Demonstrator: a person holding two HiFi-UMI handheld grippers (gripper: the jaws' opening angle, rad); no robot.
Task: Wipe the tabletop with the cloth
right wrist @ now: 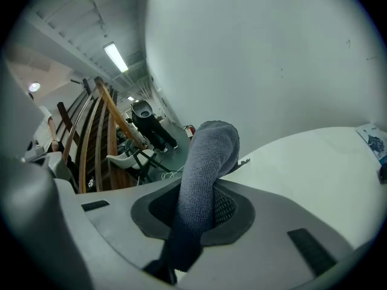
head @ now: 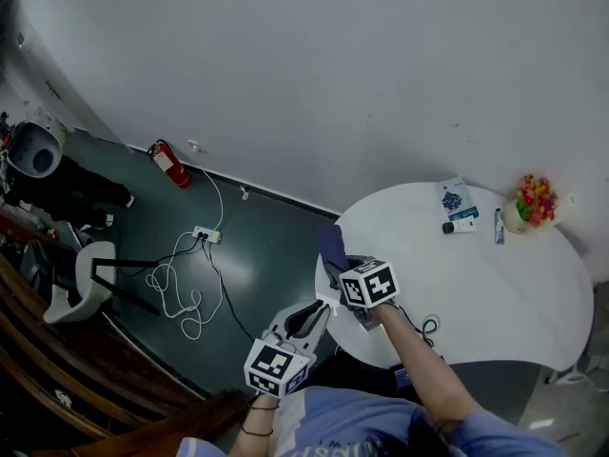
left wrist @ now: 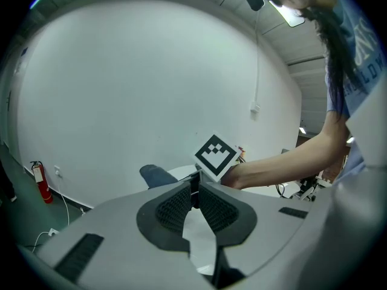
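Your right gripper (right wrist: 204, 183): clamped on cloth (right wrist: 208, 153) at table (head: 476, 288) edge. Your left gripper (left wrist: 195, 191): jaws together, empty. Far beyond, pot (head: 515, 221): colourful bunch (head: 536, 196).

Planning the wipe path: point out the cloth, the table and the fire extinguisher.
cloth (right wrist: 202, 168), right gripper view, on its upright grey fold.
table (head: 476, 284), head view, on its bare white top.
fire extinguisher (head: 171, 165), head view, on its red body.
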